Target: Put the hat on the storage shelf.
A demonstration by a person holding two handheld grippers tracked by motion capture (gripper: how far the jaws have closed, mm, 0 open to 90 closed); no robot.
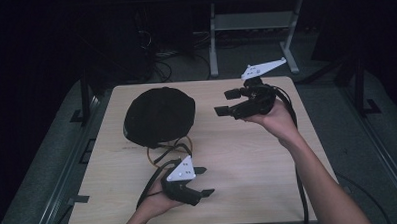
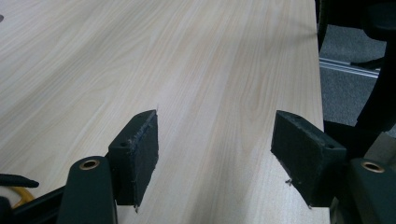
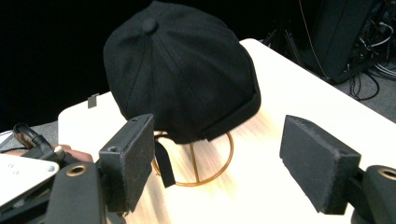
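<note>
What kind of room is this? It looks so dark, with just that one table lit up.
Probably a lab or recording studio, not a home. A lone wooden table holds just a black cap on a wire stand, cables lie tangled on the grey floor behind, and a metal frame stands against black surroundings.

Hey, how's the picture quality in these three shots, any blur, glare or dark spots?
High view: the room behind is nearly black, and the black cap shows little detail. Right gripper view: the table is washed out bright and streaked with blur below the wire stand; the cap stays fairly sharp. Left gripper view: evenly lit, wood grain clear, no glare.
</note>
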